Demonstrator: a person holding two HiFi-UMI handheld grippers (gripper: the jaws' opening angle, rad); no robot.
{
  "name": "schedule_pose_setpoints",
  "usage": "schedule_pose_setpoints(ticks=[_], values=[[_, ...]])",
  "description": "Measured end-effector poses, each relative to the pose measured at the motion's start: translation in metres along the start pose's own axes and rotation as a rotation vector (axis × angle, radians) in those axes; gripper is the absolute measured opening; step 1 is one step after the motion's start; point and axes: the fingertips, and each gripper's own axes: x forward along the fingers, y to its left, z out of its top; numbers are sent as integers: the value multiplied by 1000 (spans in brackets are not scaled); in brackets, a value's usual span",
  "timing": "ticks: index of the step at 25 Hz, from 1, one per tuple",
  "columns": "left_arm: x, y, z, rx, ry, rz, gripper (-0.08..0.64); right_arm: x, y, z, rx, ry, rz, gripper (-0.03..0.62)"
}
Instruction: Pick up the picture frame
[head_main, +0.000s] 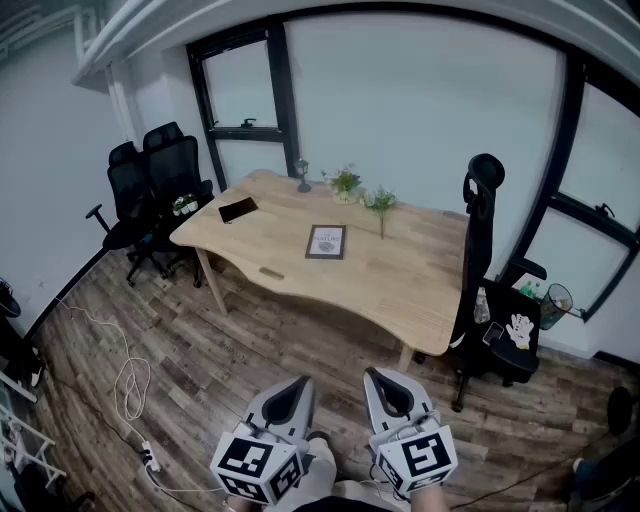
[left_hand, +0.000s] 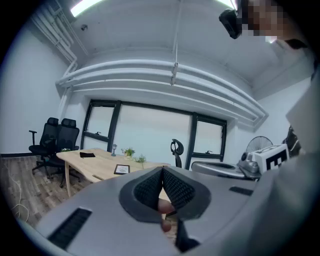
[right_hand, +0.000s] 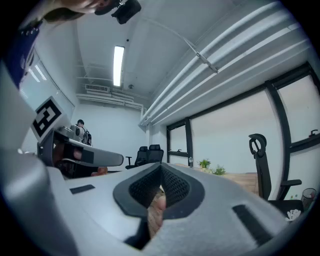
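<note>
Approach step. We hold left tongs (head_main: 292, 392) and right tongs (head_main: 386, 388) pressed together, empty. The frame (head_main: 326, 242) lies flat on the desk (head_main: 400, 285), well ahead of both. Next, as we judge it: close in, part one pair.

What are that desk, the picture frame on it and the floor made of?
Desk: pale wood, matt, with faint grain.
Picture frame: dark border, too small to tell the material.
Floor: grey-brown planks with visible grain, wood or wood-look laminate.
</note>
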Motion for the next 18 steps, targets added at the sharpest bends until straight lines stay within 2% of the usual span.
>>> schedule_pose_setpoints(ticks=[7, 13, 18], values=[[11, 14, 7, 17, -40, 0, 5, 11, -2, -1, 15, 4, 4, 0], [24, 19, 10, 3, -29, -40, 5, 28, -4, -6, 24, 34, 5, 0], [38, 23, 6, -19, 27, -70, 5, 45, -9, -11, 45, 59, 0, 0]])
